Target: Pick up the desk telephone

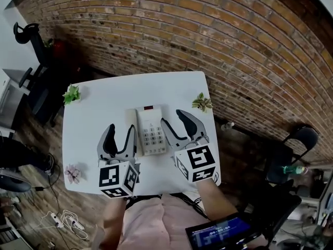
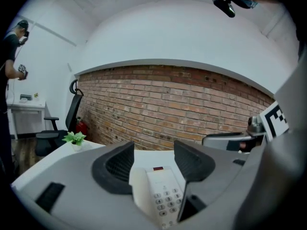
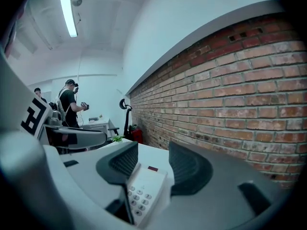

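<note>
Grey-jawed, the left tool (image 1: pixel 121 129) stands open with nothing pressed between its jaws, its inner jaw just beside the left edge of the white desk telephone (image 1: pixel 151 132). The right tool (image 1: pixel 172 117) is likewise parted and grips nothing, its inner jaw close along the telephone's right edge. The telephone lies flat, keypad up, between the two tools around the middle of the table (image 1: pixel 104 98). A small green plant (image 1: pixel 72 94) sits at the far left corner, a second plant (image 1: pixel 202 102) at the far right corner and a pink flower (image 1: pixel 72 173) by the near left corner. A brick wall (image 1: pixel 208 35) runs beyond the far edge.
</note>
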